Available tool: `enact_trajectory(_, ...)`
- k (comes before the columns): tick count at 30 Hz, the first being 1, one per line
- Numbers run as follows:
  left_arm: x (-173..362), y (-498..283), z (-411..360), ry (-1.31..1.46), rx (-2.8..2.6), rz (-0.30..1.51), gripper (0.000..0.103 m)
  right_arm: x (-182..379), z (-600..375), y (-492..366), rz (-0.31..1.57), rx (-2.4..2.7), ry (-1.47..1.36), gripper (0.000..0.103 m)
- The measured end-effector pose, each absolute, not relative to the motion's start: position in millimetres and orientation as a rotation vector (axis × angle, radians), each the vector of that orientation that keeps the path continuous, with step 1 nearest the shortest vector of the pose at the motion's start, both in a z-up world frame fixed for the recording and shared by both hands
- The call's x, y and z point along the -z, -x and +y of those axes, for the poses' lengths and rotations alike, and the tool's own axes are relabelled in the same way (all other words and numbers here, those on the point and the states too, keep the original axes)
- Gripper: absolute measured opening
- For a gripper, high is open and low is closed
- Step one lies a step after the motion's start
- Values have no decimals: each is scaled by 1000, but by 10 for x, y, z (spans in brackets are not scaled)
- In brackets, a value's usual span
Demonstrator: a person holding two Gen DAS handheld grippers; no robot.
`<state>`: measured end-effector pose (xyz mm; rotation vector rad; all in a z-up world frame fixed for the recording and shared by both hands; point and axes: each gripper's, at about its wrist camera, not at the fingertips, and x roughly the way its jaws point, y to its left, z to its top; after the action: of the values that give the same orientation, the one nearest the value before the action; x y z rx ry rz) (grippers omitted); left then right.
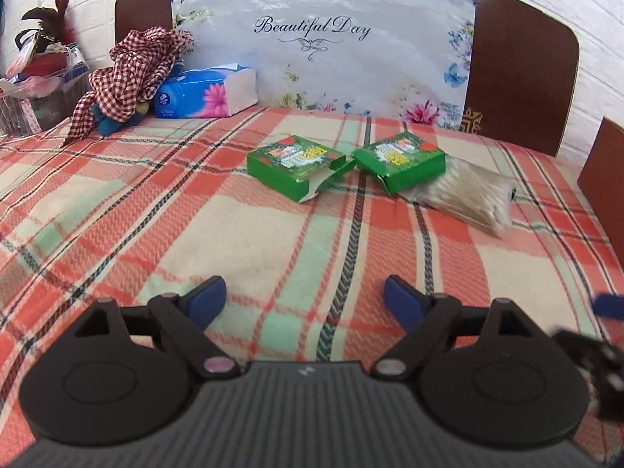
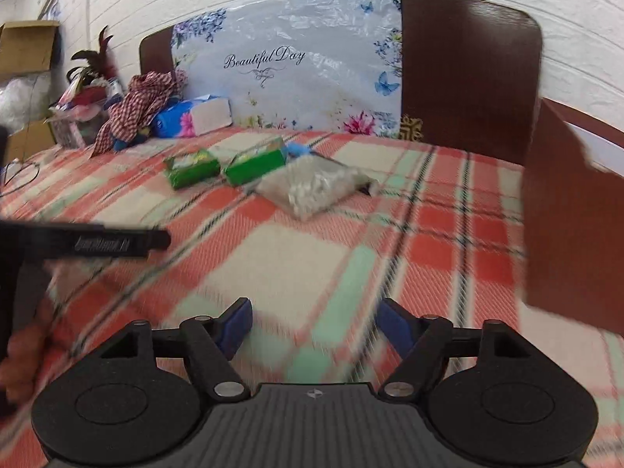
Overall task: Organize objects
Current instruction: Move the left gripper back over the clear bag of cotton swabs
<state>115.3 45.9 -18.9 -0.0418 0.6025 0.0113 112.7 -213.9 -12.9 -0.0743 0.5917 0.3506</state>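
nearest in the left wrist view, the left gripper hangs over the plaid blanket with its blue fingers spread wide and nothing between them. in the right wrist view the right gripper is likewise over the blanket, its blue fingers apart and empty; this view is blurred. at its left edge a black part of the other gripper and a hand show.

further up the bed lie two green boxes. the left green box has an open flap toward the right green box, and the two flaps nearly meet. just beside the right box, touching its far corner, lies a clear bag of white sticks, probably cotton swabs.

near the headboard, at the left, a blue tissue pack sits against a floral sheet reading "beautiful day". a red checked cloth is heaped over a blue stuffed toy just beside the pack. left of the bed stands a cluttered basket.
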Motion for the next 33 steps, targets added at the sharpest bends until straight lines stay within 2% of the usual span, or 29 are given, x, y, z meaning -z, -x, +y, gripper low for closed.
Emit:
enact_trajectory(8, 218, -1126, 471, 92, 34, 582, 92, 137, -1771, -2053, 582, -276, 30, 77)
enact_trajectory(9, 223, -1125, 477, 97, 39, 580, 92, 133, -1769, -2111, 579, -273, 18, 70)
enact_trajectory(10, 227, -1128, 490, 102, 43, 578, 92, 135, -1760, -2131, 571, -284, 17, 50)
enact_trajectory(11, 228, -1128, 495, 106, 45, 576, 92, 140, -1749, -2124, 565, -294, 28, 41)
enact_trajectory(12, 230, -1129, 498, 107, 47, 576, 92, 141, -1740, -2098, 559, -301, 37, 24)
enact_trajectory(15, 230, -1126, 491, 103, 46, 576, 92, 137, -1732, -1995, 553, -306, 61, 19)
enact_trajectory(21, 227, -1133, 465, 82, 40, 583, 92, 133, -2027, -1438, 571, -300, 85, 19)
enact_trajectory(29, 204, -1114, 322, -13, 12, 608, 93, 145, -2931, 30, 601, -193, 100, 20)
enact_trajectory(30, 187, -1093, 269, -34, 11, 618, 93, 139, -3038, 192, 596, -172, 96, 26)
enact_trajectory(31, 156, -1063, 215, -35, 34, 634, 90, 126, -3135, 314, 592, -156, 84, 38)
enact_trajectory(33, 61, -942, 46, 14, 156, 668, 84, 103, -3293, 503, 585, -144, 46, 54)
